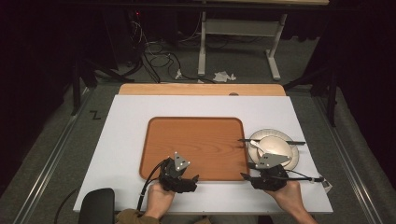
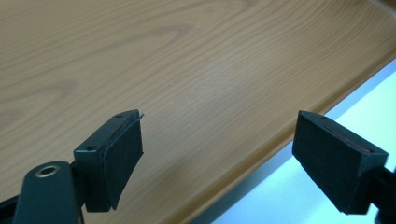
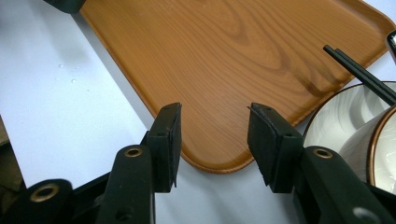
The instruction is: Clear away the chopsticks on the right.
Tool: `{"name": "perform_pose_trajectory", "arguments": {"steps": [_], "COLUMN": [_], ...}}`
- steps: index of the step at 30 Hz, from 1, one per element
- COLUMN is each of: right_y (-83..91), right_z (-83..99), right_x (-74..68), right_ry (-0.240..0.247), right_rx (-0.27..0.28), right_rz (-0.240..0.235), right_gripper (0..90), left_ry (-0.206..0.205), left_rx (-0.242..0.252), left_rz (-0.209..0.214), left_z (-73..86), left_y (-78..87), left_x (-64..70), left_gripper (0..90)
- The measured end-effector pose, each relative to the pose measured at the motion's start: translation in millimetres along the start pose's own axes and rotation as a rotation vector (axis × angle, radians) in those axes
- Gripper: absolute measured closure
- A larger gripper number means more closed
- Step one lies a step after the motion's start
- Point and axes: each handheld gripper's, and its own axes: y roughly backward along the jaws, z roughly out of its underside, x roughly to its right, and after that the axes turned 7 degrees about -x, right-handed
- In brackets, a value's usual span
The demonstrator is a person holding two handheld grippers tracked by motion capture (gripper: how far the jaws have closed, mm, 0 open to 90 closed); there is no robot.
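Note:
A wooden tray [image 1: 196, 144] lies in the middle of the white tabletop [image 1: 126, 140]. Right of it a white plate [image 1: 268, 132] carries a white bowl [image 1: 275, 147], with black chopsticks [image 1: 289, 142] laid across and a spoon [image 1: 256, 145] inside. My left gripper [image 1: 180, 175] hovers open over the tray's near edge [image 2: 187, 70], nothing between its jaws [image 2: 219, 121]. My right gripper [image 1: 246, 171] is open too, jaws [image 3: 214, 112] framing the tray's near right corner [image 3: 224, 56]. In its view the plate [image 3: 327, 116], bowl [image 3: 369, 140] and chopsticks [image 3: 359, 74] sit at the right.
A wooden strip [image 1: 201, 89] borders the tabletop's far edge. Beyond it stand another table's white legs [image 1: 236, 42], with cables and crumpled paper [image 1: 223, 74] on the floor. A black padded object [image 1: 95, 205] sits at the near left corner.

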Motion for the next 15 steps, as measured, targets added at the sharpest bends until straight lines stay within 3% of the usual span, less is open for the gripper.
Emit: {"name": "perform_pose_trajectory", "arguments": {"steps": [4,15], "right_y": [-0.4,10.4], "right_z": [0.0,-5.6], "right_x": [-0.6,10.1], "right_ry": [0.005,-0.012], "right_rx": [-0.005,0.056], "right_rz": [-0.01,-0.025], "right_gripper": [55.3,58.2], "left_ry": [-0.002,0.017], "left_rx": [-0.005,-0.003], "left_rz": [0.002,-0.02], "left_z": [0.6,7.4], "left_y": [-0.3,4.5], "left_x": [0.8,-1.0], "left_gripper": [16.5,16.5]}}
